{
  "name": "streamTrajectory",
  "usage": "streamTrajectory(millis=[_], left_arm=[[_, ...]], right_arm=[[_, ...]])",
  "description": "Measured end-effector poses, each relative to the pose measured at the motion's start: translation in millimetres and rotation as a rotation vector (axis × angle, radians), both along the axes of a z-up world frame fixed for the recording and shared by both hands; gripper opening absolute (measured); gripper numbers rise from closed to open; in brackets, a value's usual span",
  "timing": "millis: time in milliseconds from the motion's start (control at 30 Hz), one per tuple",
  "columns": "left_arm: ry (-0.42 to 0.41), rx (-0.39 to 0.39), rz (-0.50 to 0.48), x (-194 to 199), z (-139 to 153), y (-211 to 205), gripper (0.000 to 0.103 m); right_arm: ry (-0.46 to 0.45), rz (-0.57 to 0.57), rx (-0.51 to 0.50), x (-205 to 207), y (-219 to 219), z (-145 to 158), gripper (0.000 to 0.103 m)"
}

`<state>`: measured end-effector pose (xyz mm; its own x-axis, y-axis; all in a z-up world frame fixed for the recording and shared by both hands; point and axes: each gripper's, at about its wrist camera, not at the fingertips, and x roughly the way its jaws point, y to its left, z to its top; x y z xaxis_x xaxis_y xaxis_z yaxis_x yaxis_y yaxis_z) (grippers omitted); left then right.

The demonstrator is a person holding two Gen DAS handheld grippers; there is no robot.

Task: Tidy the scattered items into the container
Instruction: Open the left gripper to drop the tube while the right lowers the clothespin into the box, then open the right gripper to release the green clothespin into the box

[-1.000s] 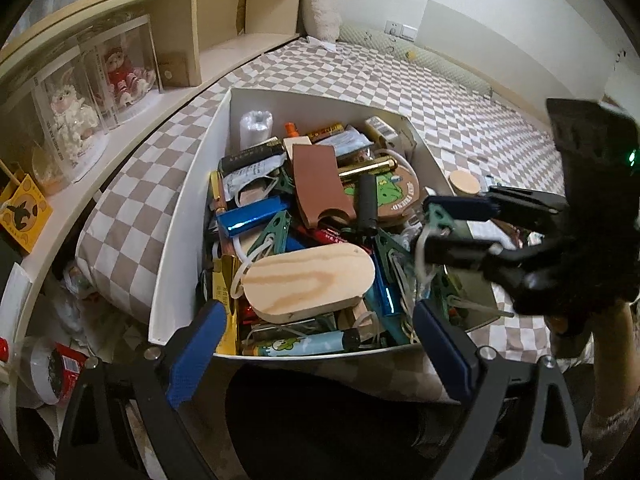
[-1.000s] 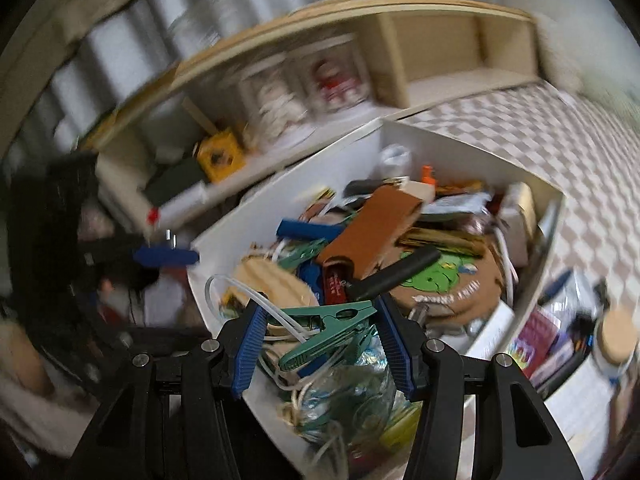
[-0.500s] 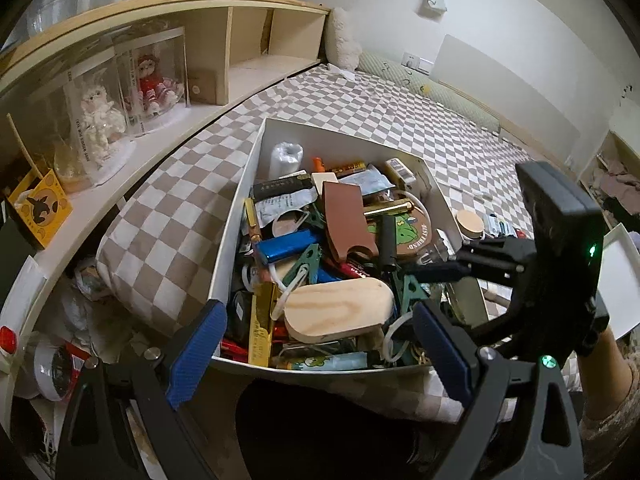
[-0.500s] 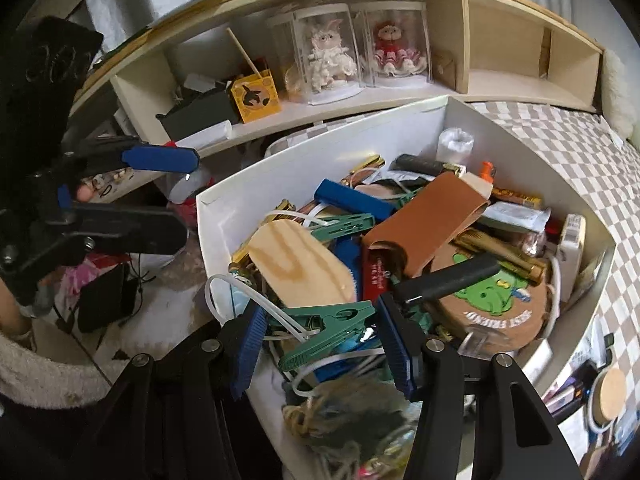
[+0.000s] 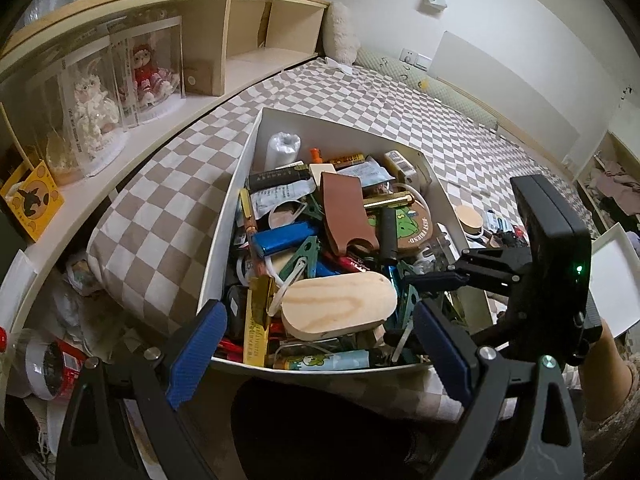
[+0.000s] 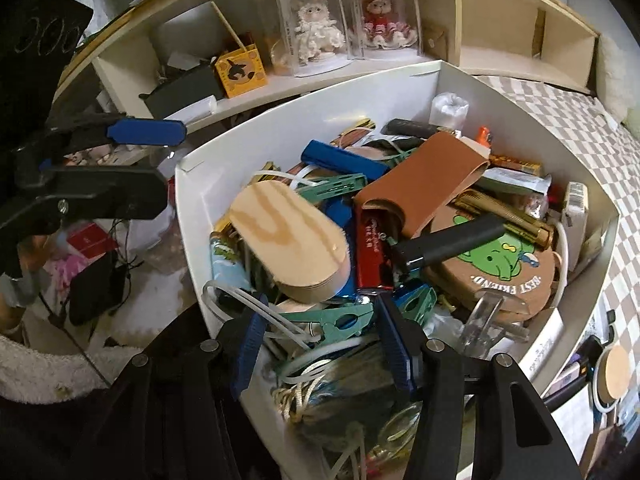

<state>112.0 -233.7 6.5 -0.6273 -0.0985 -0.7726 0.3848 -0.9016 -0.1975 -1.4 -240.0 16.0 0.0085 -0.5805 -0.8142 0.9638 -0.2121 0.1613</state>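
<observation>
We hold right gripper [image 6: 320, 340] clamped on green clothespin [image 6: 340, 320] | long axis crosswise | white box [image 6: 320, 92] directly below | left gripper [image 5: 320, 344] open, empty.

The white container [image 5: 224, 236] sat open on the checkered bedding, heaped full. A pale wooden oval [image 5: 340, 306] lay flat on top toward six o'clock, a brown leather sleeve [image 5: 344, 210] near the centre. A blue lighter [image 5: 286, 238] lay at nine o'clock of the sleeve, a round green-frog coaster [image 5: 412, 226] at three o'clock. A green clothespin [image 6: 344, 322] lay between the right gripper's blue pads.
</observation>
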Motion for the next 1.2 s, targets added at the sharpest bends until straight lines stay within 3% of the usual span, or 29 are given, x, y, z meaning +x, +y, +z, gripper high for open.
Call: streamTrajectory(millis=[33, 133, 467, 767, 800, 833, 1033, 1200], left_arm=[[-0.001, 0.003, -0.002, -0.2, -0.7, -0.4, 0.095], [-0.006, 0.001, -0.001, -0.4, -2.3, -1.1, 0.095], [-0.009, 0.008, -0.008, -1.3, -4.6, -1.4, 0.095], [0.003, 0.006, -0.018, -3.2, -0.4, 4.3, 0.095], [0.006, 0.007, -0.018, -3.3, 0.4, 4.8, 0.095], [0.008, 0.006, -0.018, -3.3, 1.3, 5.6, 0.095], [0.022, -0.019, -0.029, -4.1, 6.7, 15.2, 0.095], [0.043, -0.056, -0.057, -5.7, 11.5, 29.2, 0.102]], right_arm=[[0.004, -0.005, -0.002, -0.4, -0.7, 0.2, 0.065], [0.007, -0.015, -0.012, -1.3, -0.6, 2.5, 0.073], [0.04, -0.087, -0.01, -11.3, 10.6, 12.0, 0.074], [0.055, -0.174, -0.066, -14.4, 29.8, 30.6, 0.074], [0.064, -0.188, -0.072, -14.1, 31.7, 32.9, 0.084], [0.079, -0.206, -0.083, -13.7, 34.1, 35.9, 0.102], [0.138, -0.294, -0.143, -13.3, 52.9, 51.9, 0.103], [0.145, -0.362, -0.175, -14.8, 71.8, 59.6, 0.103]])
